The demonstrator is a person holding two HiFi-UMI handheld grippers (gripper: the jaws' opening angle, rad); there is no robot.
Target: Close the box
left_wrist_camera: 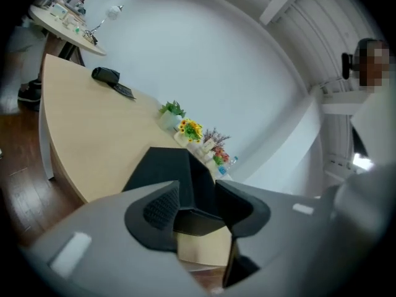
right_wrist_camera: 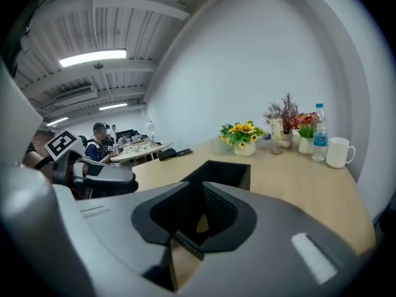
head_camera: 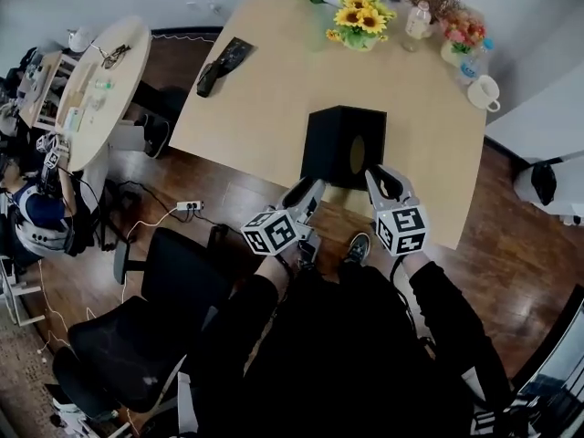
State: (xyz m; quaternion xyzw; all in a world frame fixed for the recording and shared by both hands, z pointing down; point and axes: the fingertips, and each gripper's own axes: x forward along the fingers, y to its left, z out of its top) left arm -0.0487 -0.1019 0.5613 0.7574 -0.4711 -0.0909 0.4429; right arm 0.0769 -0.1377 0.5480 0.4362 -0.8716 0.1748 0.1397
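A black box [head_camera: 345, 140] stands open-topped near the front edge of the wooden table [head_camera: 274, 89], a gold round patch showing inside. My left gripper [head_camera: 310, 194] sits at the box's front left corner. In the left gripper view its jaws [left_wrist_camera: 198, 206] stand apart around a dark flap of the box [left_wrist_camera: 164, 169], and the pads do not visibly press on it. My right gripper [head_camera: 376, 176] is at the front right corner. In the right gripper view its jaws [right_wrist_camera: 201, 218] are nearly together on a thin flap seen edge-on, with the box [right_wrist_camera: 226, 172] just beyond.
At the table's far end stand sunflowers [head_camera: 360, 18], a small bottle [head_camera: 419, 18], more flowers and a white mug [head_camera: 484, 92]. A black case [head_camera: 224, 62] lies at the table's left. A black office chair [head_camera: 151, 313] stands to my left. A cluttered round table [head_camera: 96, 80] is farther left.
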